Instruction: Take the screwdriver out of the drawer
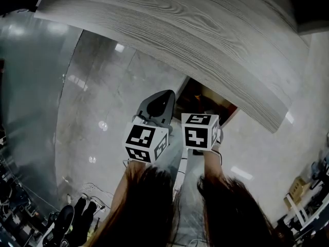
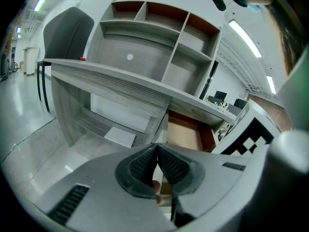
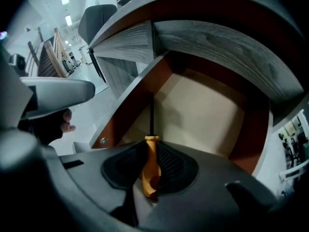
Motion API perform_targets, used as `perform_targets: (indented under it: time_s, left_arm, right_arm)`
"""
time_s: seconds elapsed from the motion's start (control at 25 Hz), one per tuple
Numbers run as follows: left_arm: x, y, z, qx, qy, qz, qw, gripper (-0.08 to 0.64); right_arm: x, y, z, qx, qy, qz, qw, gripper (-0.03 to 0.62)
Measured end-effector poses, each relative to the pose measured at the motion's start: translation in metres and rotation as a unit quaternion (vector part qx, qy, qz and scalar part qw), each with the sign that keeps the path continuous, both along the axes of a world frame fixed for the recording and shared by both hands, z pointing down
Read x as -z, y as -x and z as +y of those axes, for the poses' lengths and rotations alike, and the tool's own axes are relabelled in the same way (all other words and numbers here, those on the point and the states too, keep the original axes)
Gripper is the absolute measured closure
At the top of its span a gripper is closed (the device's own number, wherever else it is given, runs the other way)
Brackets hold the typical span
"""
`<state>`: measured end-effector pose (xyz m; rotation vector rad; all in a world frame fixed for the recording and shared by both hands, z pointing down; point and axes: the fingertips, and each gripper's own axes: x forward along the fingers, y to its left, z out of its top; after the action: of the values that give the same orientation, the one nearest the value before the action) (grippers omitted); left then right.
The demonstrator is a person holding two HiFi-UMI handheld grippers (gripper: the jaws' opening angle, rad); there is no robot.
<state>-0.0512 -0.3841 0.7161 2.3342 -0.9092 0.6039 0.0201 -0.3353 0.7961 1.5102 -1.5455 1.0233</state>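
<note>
Under the grey wood-grain desk top (image 1: 169, 30), we are holding both grippers in front of the open drawer (image 3: 207, 115), which has red-brown walls and a pale floor. Our right gripper (image 3: 151, 146) is clamping the screwdriver (image 3: 151, 153). Its black ribbed pads (image 3: 171, 166) are pressing on the orange handle (image 3: 151, 173) from either side, and nothing else is sitting between them. In the right gripper view the handle is standing roughly upright. The thin dark shaft (image 3: 152, 115) is running straight on from it, over the drawer's floor and close beside the left wall. We cannot tell whether the tip is touching anything, so the tool is reaching into the drawer while its handle is sitting in our grip, nearer to us.

Our left gripper (image 2: 157, 148) is carrying nothing. Its jaws are meeting tip to tip, with only a narrow wedge of gap lower down between the pads, where a fingertip (image 2: 155, 185) is showing through. This gripper is hovering just left of the right one, outside the drawer. In the head view the left marker cube (image 1: 145, 142) and the right marker cube (image 1: 199, 131) are sitting side by side, close but apart, above a glossy grey floor (image 1: 92, 117).

Through the left gripper view we are seeing the drawer open beneath the desk top, a shelf unit (image 2: 159, 37) rising above it, and a grey chair (image 2: 65, 33) standing at the far left end.
</note>
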Motion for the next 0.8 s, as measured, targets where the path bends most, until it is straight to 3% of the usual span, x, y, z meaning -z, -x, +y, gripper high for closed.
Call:
perform_targets:
  time_s: [0.8]
  left_arm:
    - [0.027,-0.011,0.036,0.037,-0.021,-0.012,0.999,0.543]
  right_arm:
    - [0.041,-0.012,0.023,0.028,-0.023,-0.028,0.999,0.508]
